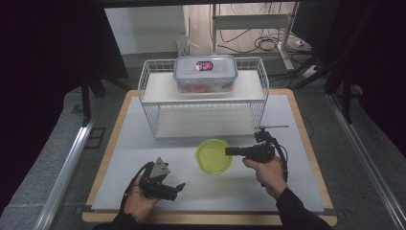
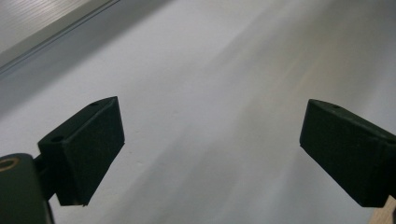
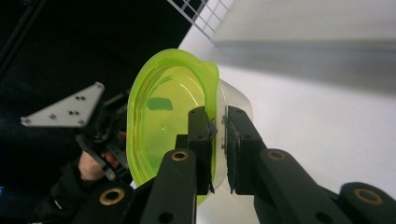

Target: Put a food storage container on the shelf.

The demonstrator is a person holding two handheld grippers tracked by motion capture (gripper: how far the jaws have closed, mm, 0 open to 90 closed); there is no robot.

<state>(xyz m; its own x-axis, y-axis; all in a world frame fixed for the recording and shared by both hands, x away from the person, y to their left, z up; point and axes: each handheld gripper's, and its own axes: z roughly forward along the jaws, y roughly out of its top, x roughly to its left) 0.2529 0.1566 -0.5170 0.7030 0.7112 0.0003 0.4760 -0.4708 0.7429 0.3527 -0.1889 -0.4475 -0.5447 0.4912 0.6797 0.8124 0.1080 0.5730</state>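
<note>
One translucent lime-green plastic bowl (image 3: pixel 163 116) is clamped at its rim by the right claw (image 3: pixel 218 135), one pad inside the wall and one outside; the bowl extends straight ahead of that claw, above the desk (image 1: pixel 297 143). The left claw (image 2: pixel 212 154) stands apart, nothing between its pads, and is farther from the bowl. One white wire shelf rack (image 1: pixel 203 112) carrying one clear lidded plastic box (image 1: pixel 206 74) lies beyond.
</note>
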